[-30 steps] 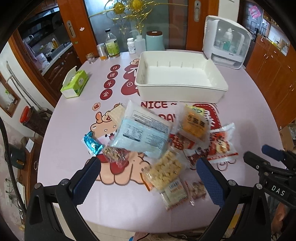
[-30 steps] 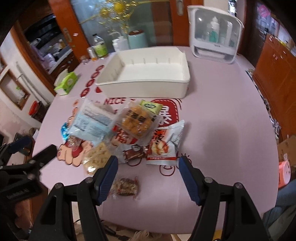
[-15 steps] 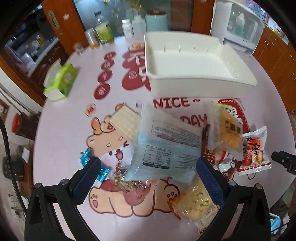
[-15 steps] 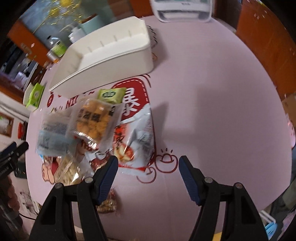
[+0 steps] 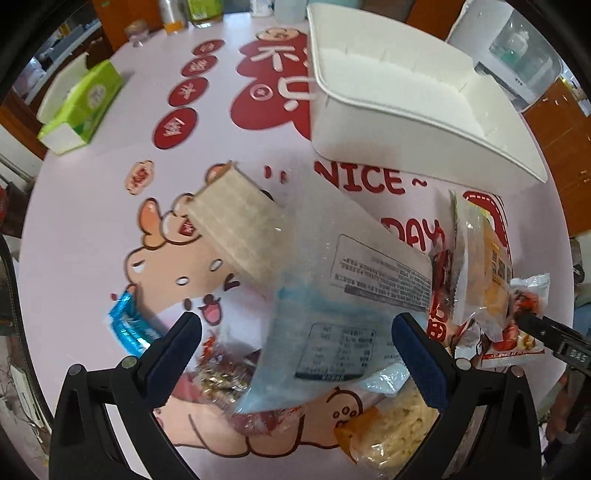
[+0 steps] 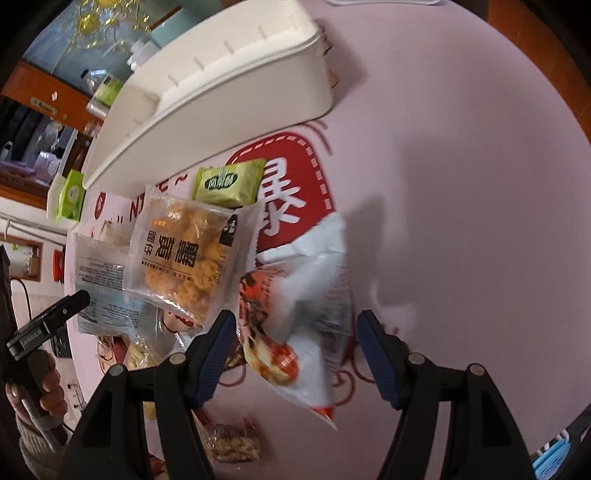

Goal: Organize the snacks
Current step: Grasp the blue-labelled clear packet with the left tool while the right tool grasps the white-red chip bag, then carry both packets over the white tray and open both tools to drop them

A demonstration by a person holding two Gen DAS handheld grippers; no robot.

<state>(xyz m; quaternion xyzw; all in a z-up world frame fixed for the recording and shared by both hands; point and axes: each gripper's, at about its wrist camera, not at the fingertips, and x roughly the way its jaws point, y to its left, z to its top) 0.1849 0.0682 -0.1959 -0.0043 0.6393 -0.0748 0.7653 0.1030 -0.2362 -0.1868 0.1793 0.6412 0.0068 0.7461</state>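
Note:
A pile of snack packets lies on the pink table in front of an empty white bin [image 5: 406, 110], which also shows in the right wrist view [image 6: 221, 92]. My left gripper [image 5: 295, 354] is open, low over a large pale blue packet [image 5: 332, 314] that lies between its fingers. A beige wafer pack [image 5: 240, 225] sticks out beyond it. My right gripper [image 6: 295, 347] is open, its fingers either side of a red and white snack bag [image 6: 299, 314]. An orange puff packet [image 6: 184, 258] and a green packet [image 6: 229, 182] lie further out.
A green tissue box [image 5: 81, 107] stands at the far left. Bottles and jars [image 5: 199, 11] line the table's far edge, with a white appliance [image 5: 517, 51] at the far right. A blue wrapper [image 5: 129, 325] and nut packet [image 5: 221, 373] lie near the left fingers.
Both grippers have dropped lower and moved forward over the snack pile. The blue packet now lies between the left fingers and the red and white bag between the right fingers.

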